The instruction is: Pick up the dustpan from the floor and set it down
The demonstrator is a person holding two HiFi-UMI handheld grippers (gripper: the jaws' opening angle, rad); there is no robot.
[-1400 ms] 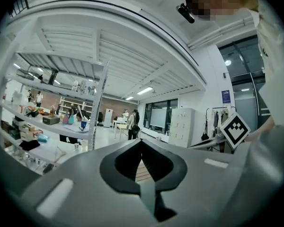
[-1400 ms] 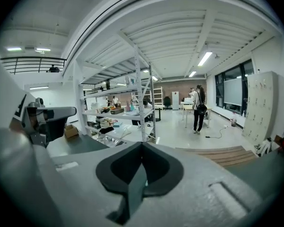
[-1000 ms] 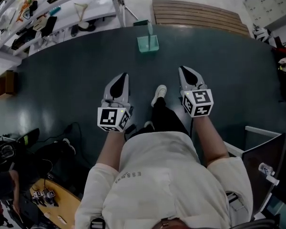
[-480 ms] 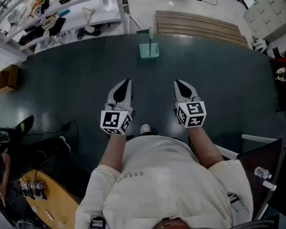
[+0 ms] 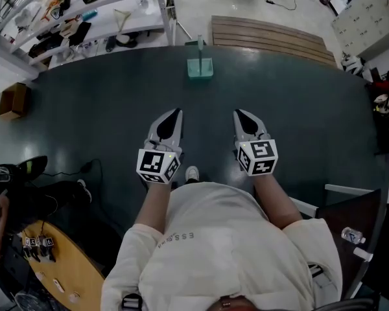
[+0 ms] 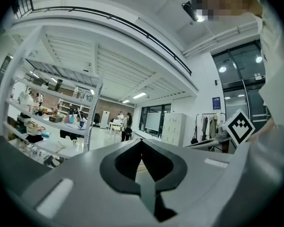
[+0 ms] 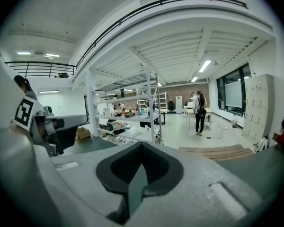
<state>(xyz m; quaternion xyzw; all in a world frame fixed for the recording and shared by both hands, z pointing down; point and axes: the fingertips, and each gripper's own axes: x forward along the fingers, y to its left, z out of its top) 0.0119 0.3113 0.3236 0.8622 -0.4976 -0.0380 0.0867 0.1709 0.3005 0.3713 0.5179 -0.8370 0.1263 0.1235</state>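
The translucent pale-green plastic dustpan [image 5: 200,67] stands on the dark teal floor mat [image 5: 104,109] near its far edge, its thin handle [image 5: 200,43] upright, just before the slatted wooden platform [image 5: 266,34]. It is well ahead of the 2 grippers. The left gripper [image 5: 176,112] and the right gripper [image 5: 237,113] both have their fingers pressed together with nothing between them.

From where I stand this fits 2 readings: the person is walking up to lift the pan, or has already put it there. Either way, I'd keep both grippers level and clear of that slim handle, since a knock could tip it.

Compared with 1 second ago, the white shoe [image 5: 192,173] has drawn back from between the grippers. The pan has stayed put.
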